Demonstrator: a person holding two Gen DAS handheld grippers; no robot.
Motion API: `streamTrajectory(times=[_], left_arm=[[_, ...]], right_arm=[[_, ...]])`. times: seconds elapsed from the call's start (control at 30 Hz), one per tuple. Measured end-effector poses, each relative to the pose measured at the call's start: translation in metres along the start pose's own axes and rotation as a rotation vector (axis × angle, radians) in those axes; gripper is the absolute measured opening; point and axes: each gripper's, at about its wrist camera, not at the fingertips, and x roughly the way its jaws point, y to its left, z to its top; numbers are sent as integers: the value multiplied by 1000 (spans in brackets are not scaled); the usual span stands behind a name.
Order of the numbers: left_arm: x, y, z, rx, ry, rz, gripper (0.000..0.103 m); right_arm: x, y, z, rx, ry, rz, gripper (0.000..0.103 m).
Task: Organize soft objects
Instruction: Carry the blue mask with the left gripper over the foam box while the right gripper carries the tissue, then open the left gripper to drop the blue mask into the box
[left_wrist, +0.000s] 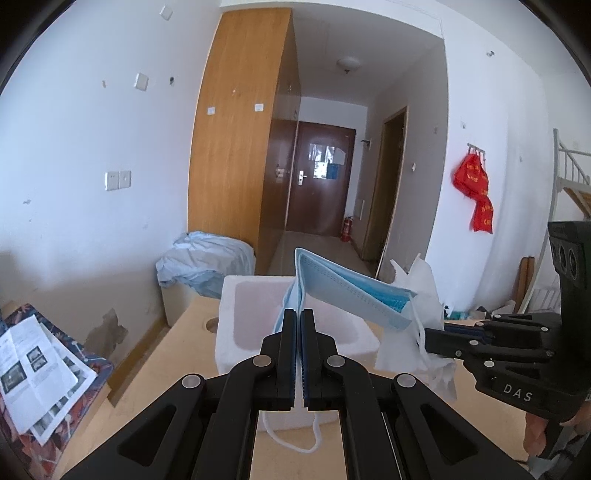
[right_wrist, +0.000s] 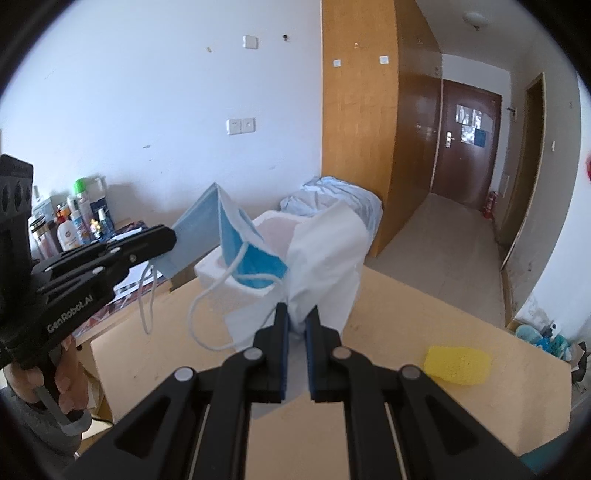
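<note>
A blue pleated face mask (left_wrist: 354, 291) (right_wrist: 255, 258) hangs folded in the air over a white foam box (left_wrist: 229, 332) (right_wrist: 273, 216) on the wooden table (right_wrist: 406, 325). My left gripper (left_wrist: 299, 314) (right_wrist: 173, 236) is shut on one end of the mask, and the ear loops dangle below. My right gripper (left_wrist: 424, 339) (right_wrist: 297, 314) is shut on a crumpled white tissue (left_wrist: 424, 288) (right_wrist: 325, 266). The mask's other end meets the tissue there; I cannot tell whether it is pinched too. A yellow sponge (right_wrist: 458, 363) lies on the table to the right.
A light blue cloth bundle (left_wrist: 207, 262) (right_wrist: 332, 195) sits behind the box by the wardrobe. Printed papers (left_wrist: 33, 369) lie on a patterned surface at left, with bottles (right_wrist: 74, 225) against the wall. A person's hand (right_wrist: 66, 384) holds the left gripper.
</note>
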Motion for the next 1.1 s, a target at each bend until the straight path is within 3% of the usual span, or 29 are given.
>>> streamTrajectory(times=[0.33, 0.77, 1.1], left_arm=[[52, 1, 13, 2, 102, 4, 2], [130, 4, 12, 4, 228, 82, 2], [138, 6, -1, 19, 251, 77, 2]], right_arm=[[5, -17, -6, 44, 12, -22, 11], [7, -17, -2, 54, 18, -35, 11], [9, -19, 0, 55, 22, -34, 11]])
